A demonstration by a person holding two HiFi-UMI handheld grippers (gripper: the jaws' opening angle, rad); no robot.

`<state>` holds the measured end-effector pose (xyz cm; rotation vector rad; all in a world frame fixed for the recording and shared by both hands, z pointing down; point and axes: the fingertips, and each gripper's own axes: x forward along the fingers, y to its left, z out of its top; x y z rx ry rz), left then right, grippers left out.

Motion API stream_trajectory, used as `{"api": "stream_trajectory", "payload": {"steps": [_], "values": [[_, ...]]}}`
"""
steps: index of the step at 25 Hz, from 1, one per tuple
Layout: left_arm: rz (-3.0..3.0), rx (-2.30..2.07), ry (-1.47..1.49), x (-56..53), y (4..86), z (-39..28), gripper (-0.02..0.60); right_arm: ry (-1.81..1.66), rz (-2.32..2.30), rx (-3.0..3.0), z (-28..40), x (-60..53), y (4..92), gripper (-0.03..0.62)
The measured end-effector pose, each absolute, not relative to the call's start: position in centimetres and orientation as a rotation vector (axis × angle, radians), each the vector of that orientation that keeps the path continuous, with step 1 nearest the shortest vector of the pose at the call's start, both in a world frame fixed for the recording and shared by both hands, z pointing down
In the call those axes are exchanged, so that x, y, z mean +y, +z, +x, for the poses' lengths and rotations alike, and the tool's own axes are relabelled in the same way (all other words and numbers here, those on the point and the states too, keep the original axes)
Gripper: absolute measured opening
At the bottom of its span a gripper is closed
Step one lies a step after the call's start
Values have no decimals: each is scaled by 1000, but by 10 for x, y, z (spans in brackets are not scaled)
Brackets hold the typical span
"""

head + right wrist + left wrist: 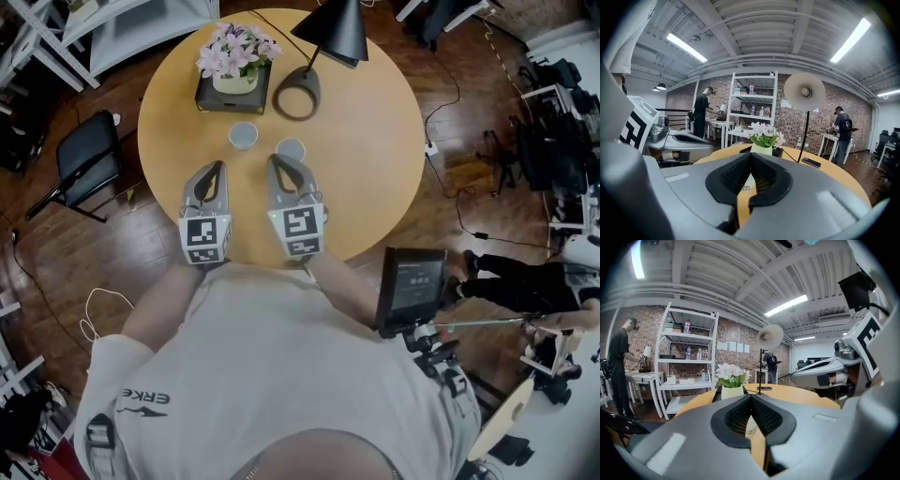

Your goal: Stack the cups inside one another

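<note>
Cups, two, small and pale, stand upright and apart on the round worktop [375,141]. The left cup [243,136] is just ahead of the left gripper [217,169]; the right cup [291,150] is right at the tips of the right gripper [276,161]. Neither is held and they are not nested yet. Both grippers are fully closed, nothing between the jaws. The cups look like thin paper or plastic: probably light, easy to tip, crushable. Best hold is likely a pinch on one wall at the rim, one jaw inside and one outside, squeezed gently. The flower pot [234,82] and lamp base [297,94] sit behind, out of the way.
</note>
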<state>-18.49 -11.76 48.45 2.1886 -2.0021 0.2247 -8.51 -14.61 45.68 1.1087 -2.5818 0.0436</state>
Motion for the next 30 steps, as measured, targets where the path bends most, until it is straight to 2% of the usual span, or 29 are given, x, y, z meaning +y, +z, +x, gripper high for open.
{"api": "stream_trajectory", "payload": {"steps": [13, 30], "values": [[2179, -1882, 281, -152, 542, -214, 2, 149, 1115, -2476, -116, -170, 512, 14], [2188, -1707, 413, -183, 610, -208, 2, 307, 1126, -2352, -130, -181, 577, 14]]}}
